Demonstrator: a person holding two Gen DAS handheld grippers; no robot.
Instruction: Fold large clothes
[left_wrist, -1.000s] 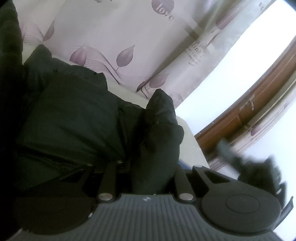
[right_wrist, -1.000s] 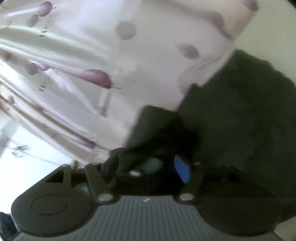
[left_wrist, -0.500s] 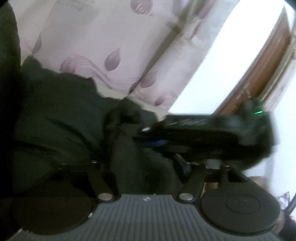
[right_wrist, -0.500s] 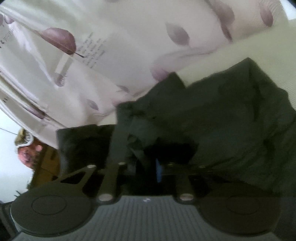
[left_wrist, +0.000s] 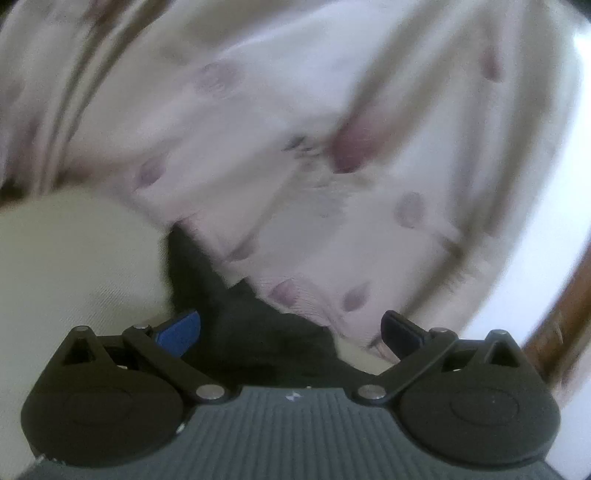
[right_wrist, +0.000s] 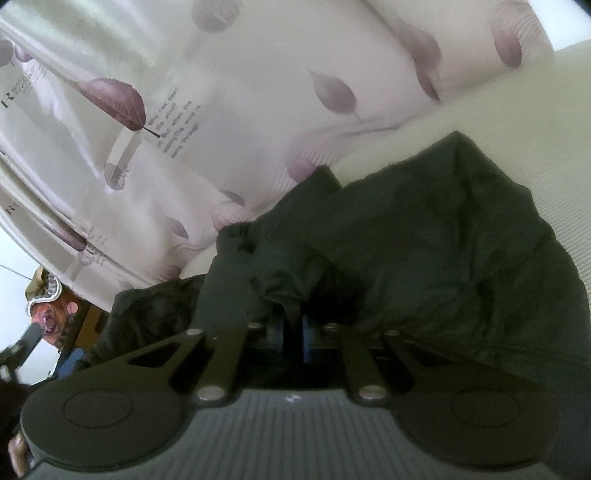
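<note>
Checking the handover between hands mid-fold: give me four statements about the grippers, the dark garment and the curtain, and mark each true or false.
1. The right gripper is shut on a fold of the dark garment. True.
2. The left gripper is clamped on the garment. False: its jaws are opening, spread wide, with dark cloth lying between them unpinched.
3. The curtain behind carries purple leaves and printed text. True.
4. The garment is white. False: it is dark, lying on a pale surface.
</note>
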